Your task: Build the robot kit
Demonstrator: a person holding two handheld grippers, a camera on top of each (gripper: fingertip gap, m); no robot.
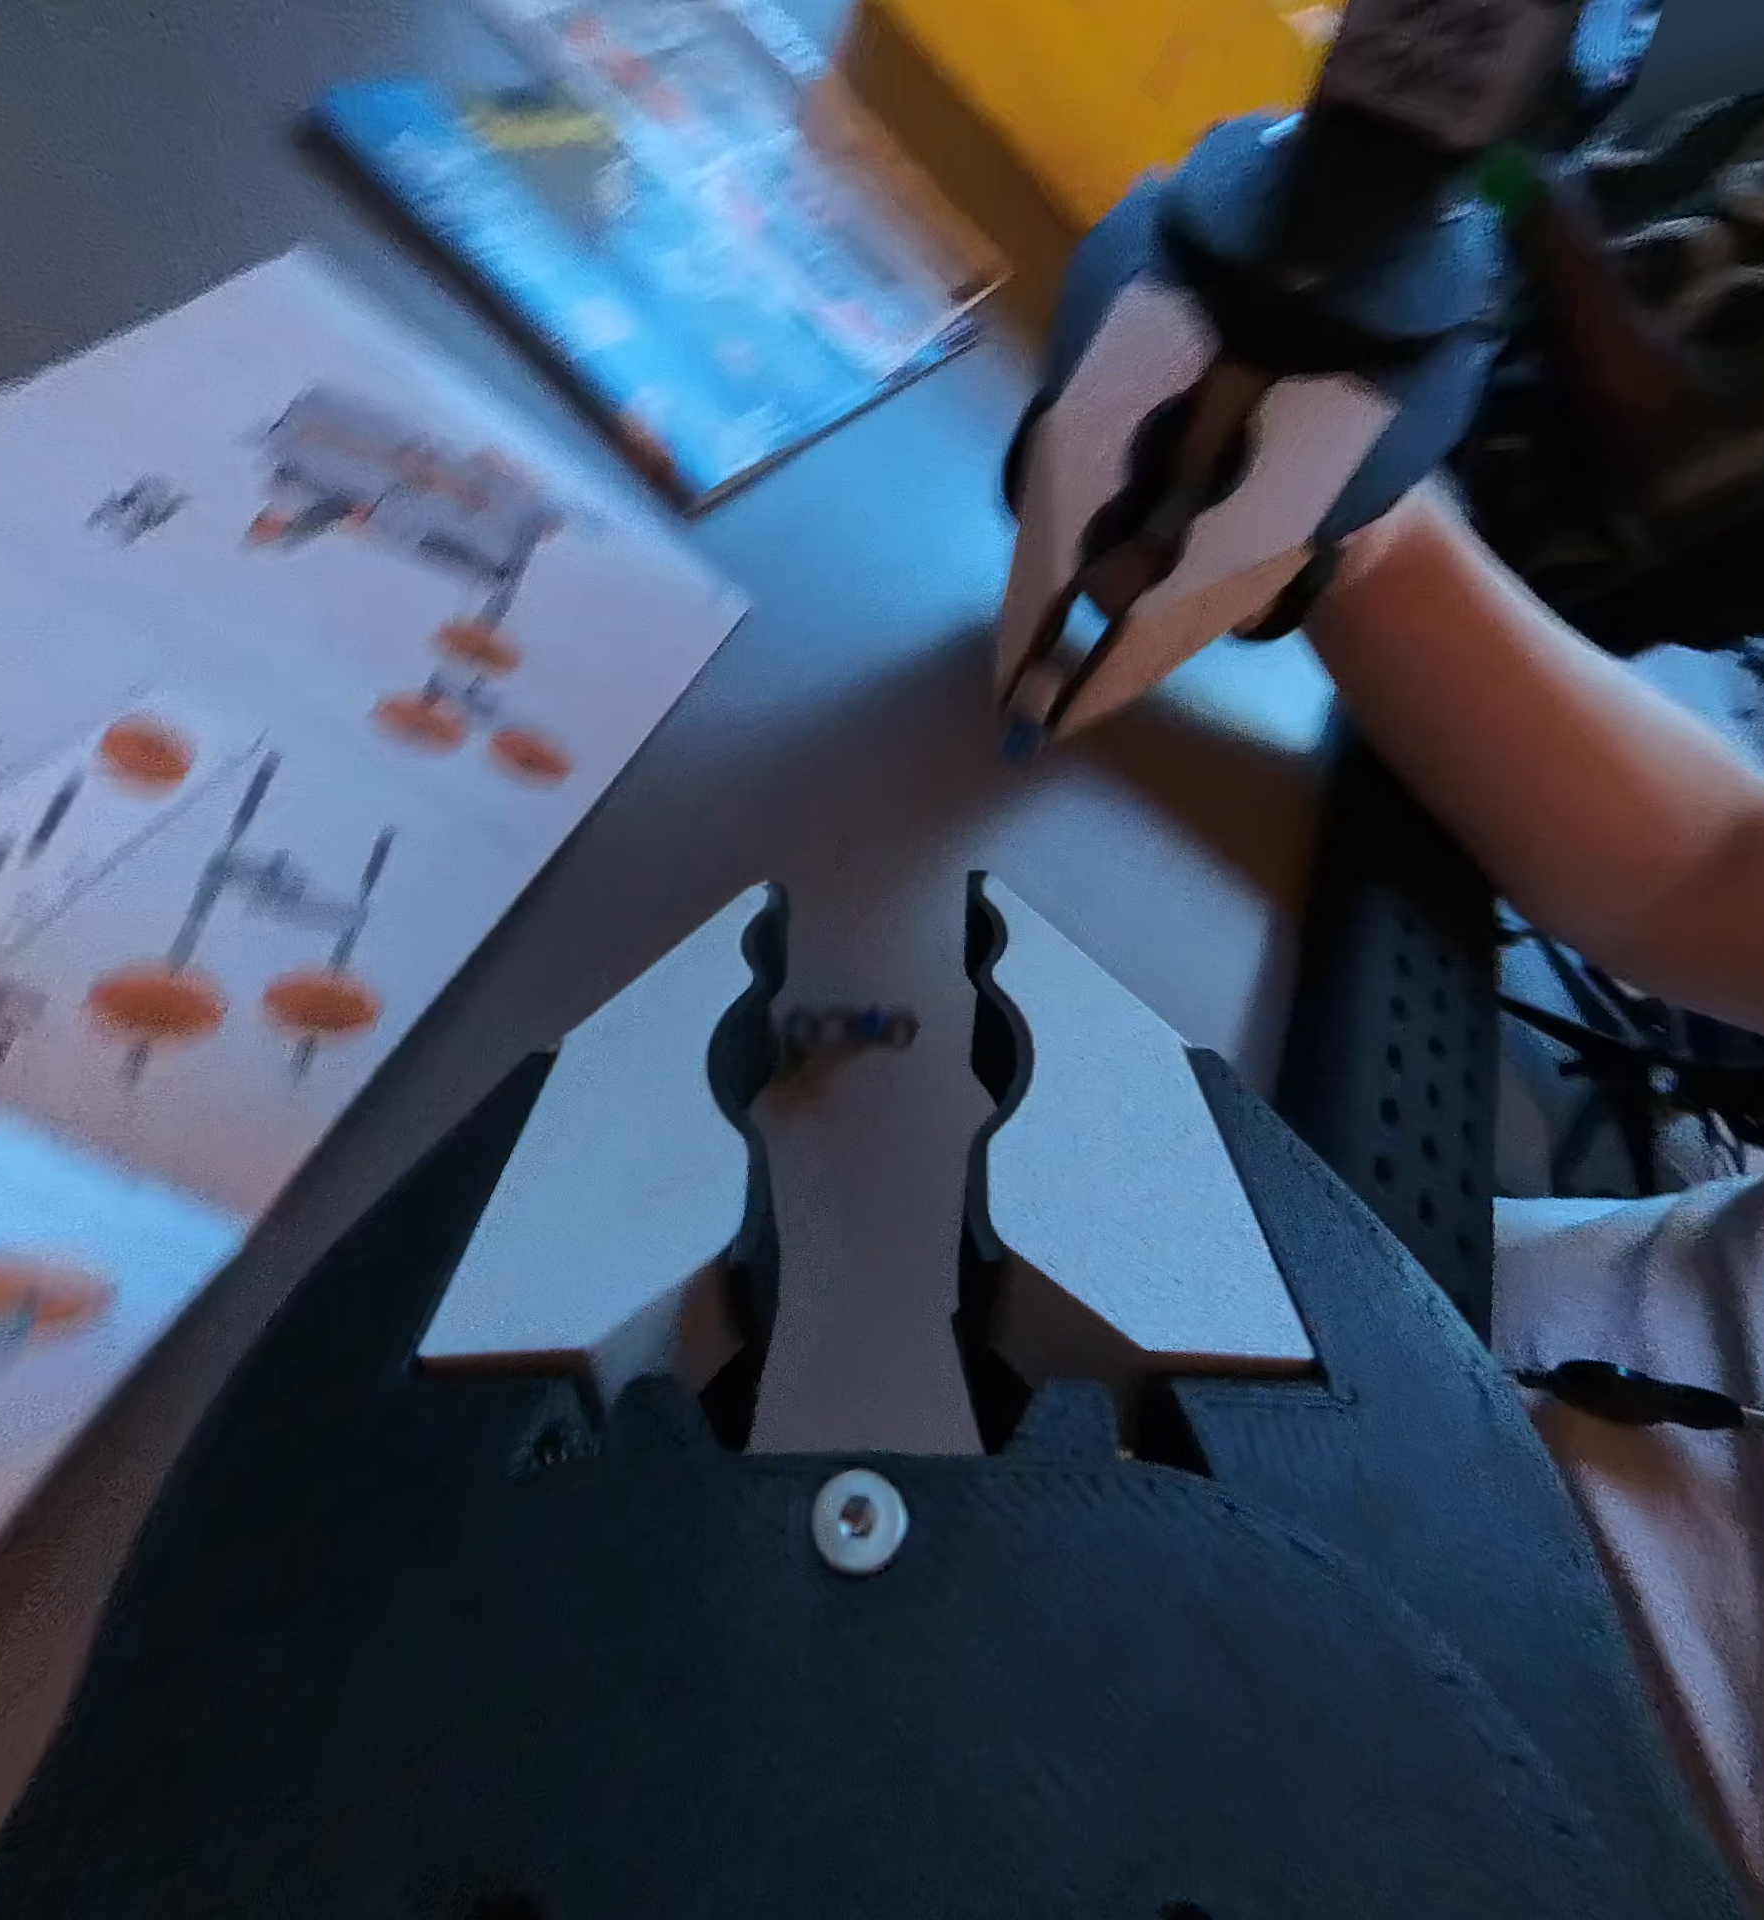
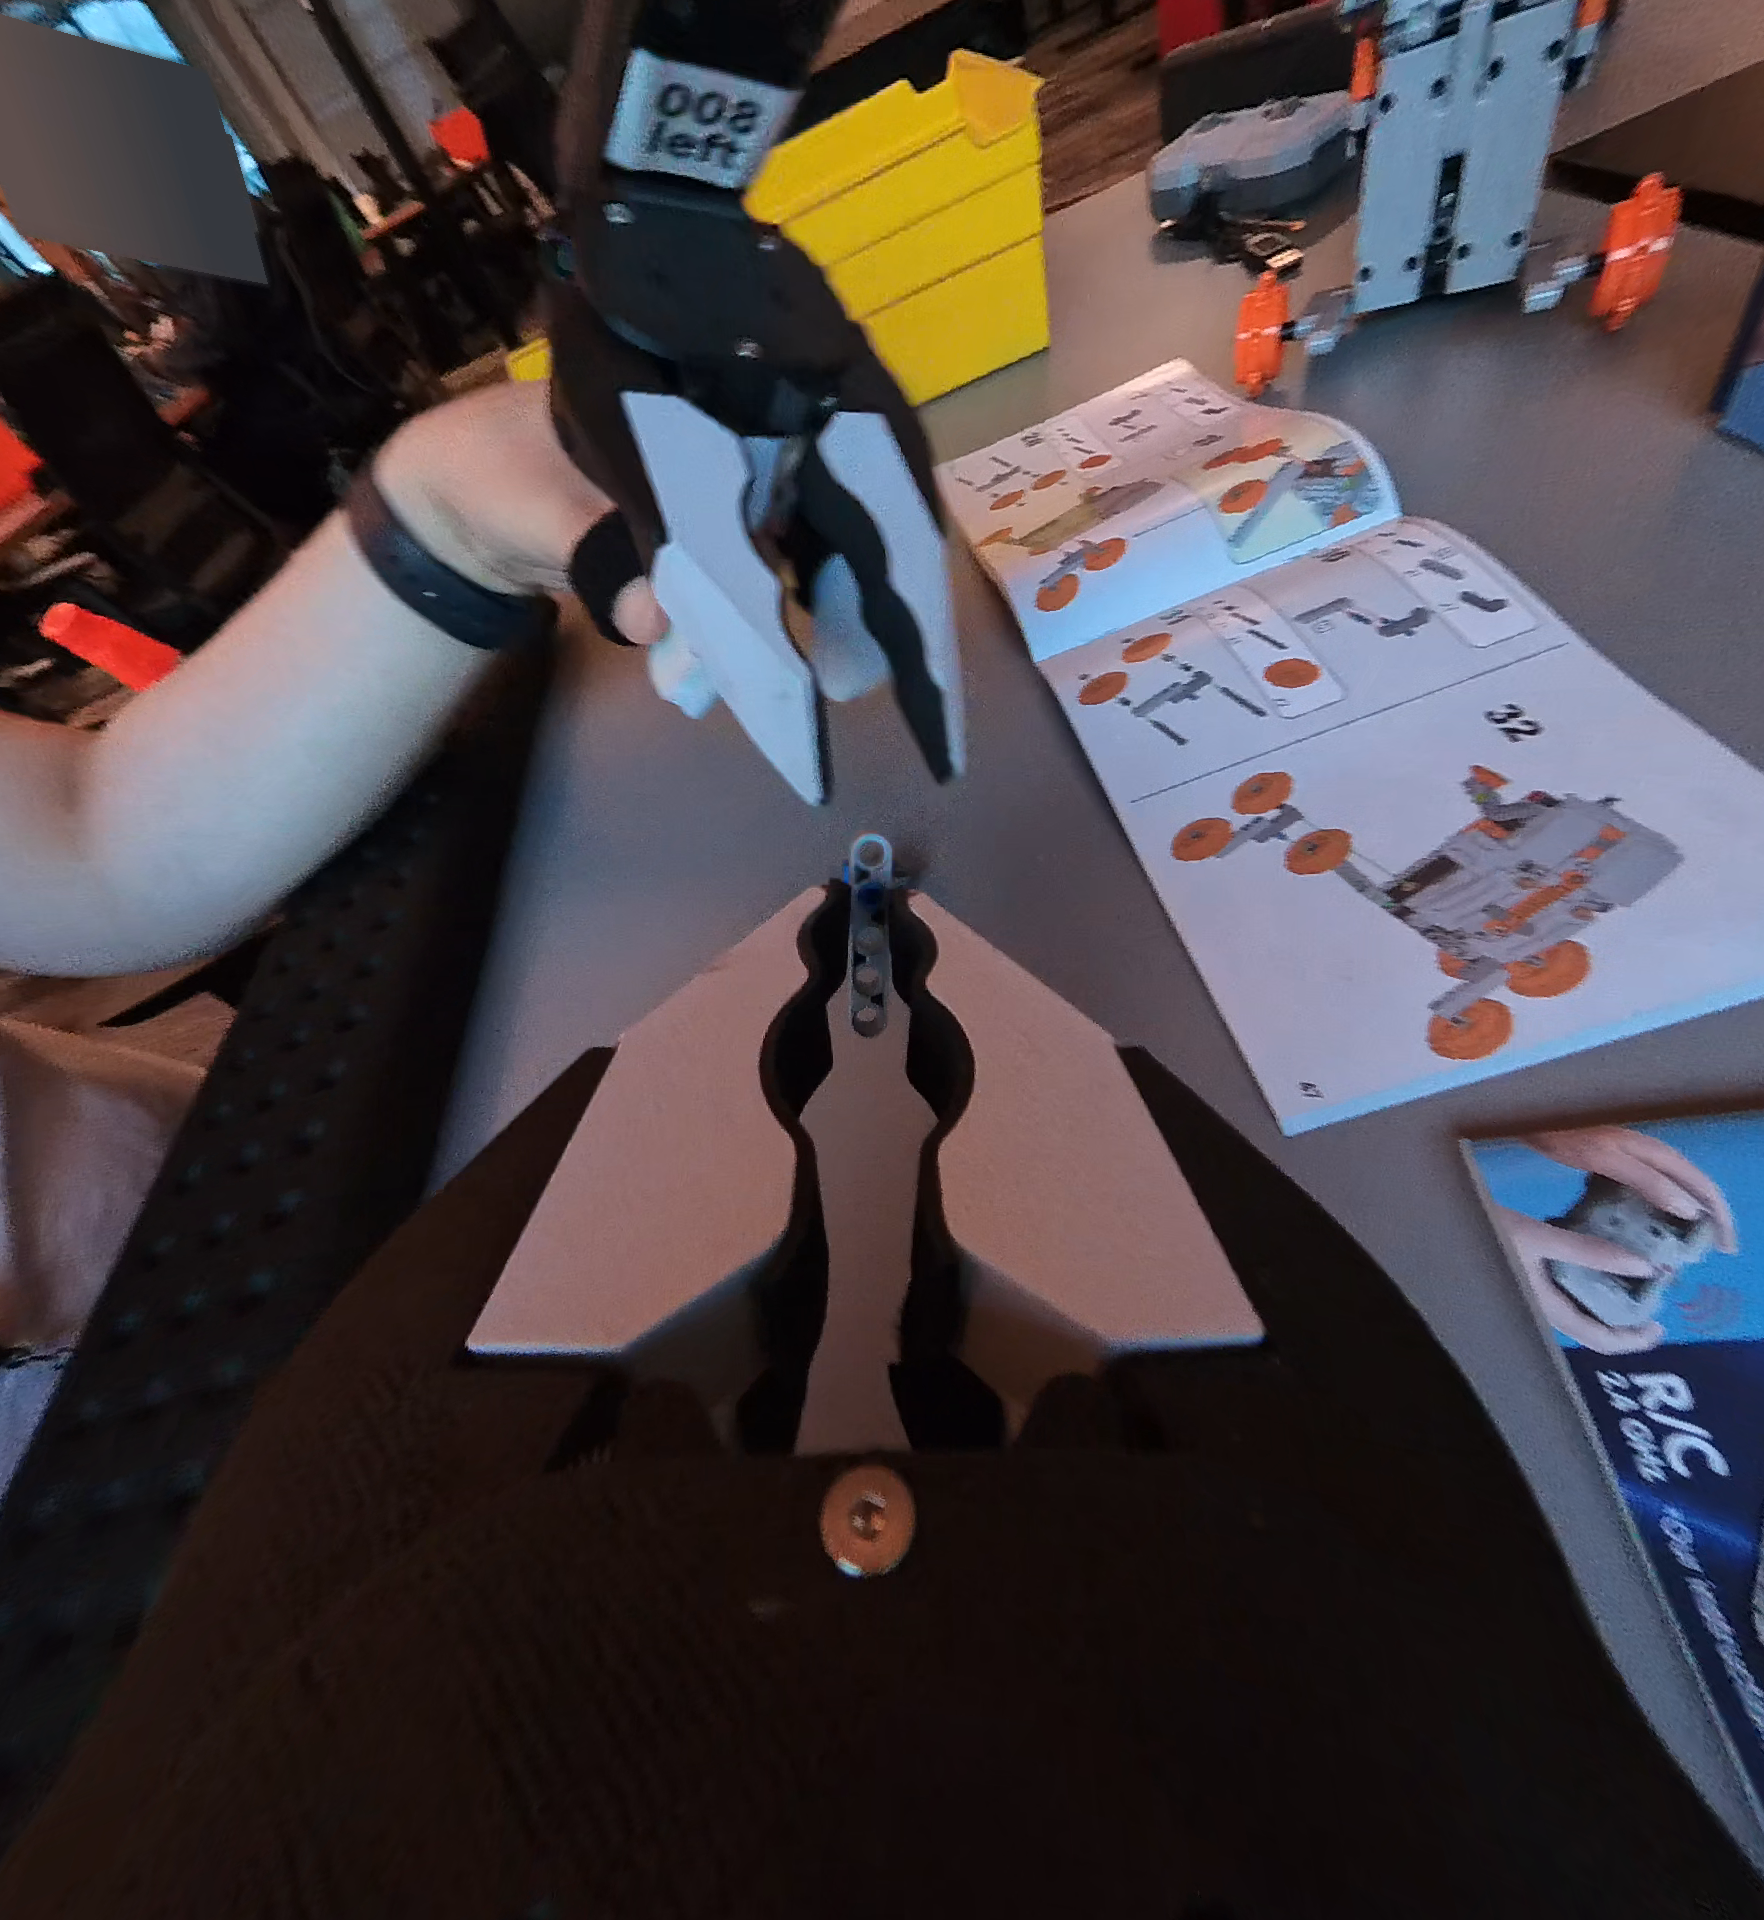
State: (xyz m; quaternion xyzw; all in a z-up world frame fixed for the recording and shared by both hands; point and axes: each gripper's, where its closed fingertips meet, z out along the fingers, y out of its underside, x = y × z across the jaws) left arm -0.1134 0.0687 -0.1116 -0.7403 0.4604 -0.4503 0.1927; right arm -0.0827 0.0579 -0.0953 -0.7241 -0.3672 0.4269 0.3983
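Note:
My left gripper (image 1: 873,894) is open and empty, hovering low over the grey table. A small dark piece with a blue pin (image 1: 847,1032) lies on the table below the gap between its fingers. My right gripper (image 2: 867,896) is shut on a thin grey beam with holes (image 2: 867,961), which lies along the fingers and pokes past the tips. A blue pin sits at the tips. In the left wrist view the right gripper (image 1: 1029,722) points down at the table, up and right of the small piece. In the right wrist view the left gripper (image 2: 883,779) hangs just beyond the beam's far end.
An open instruction booklet (image 1: 286,727) (image 2: 1377,831) lies beside the grippers. A blue printed box (image 2: 1688,1351) (image 1: 670,260), a yellow bin (image 2: 919,229) and a grey-and-orange model (image 2: 1449,156) stand around. A black perforated strip (image 2: 286,1143) runs along the table edge by the person's arms. Tip to tip, the grippers are about 5 centimetres apart. From the left gripper's tips to the grey-and-orange model (image 2: 1449,156) is close to 30 centimetres.

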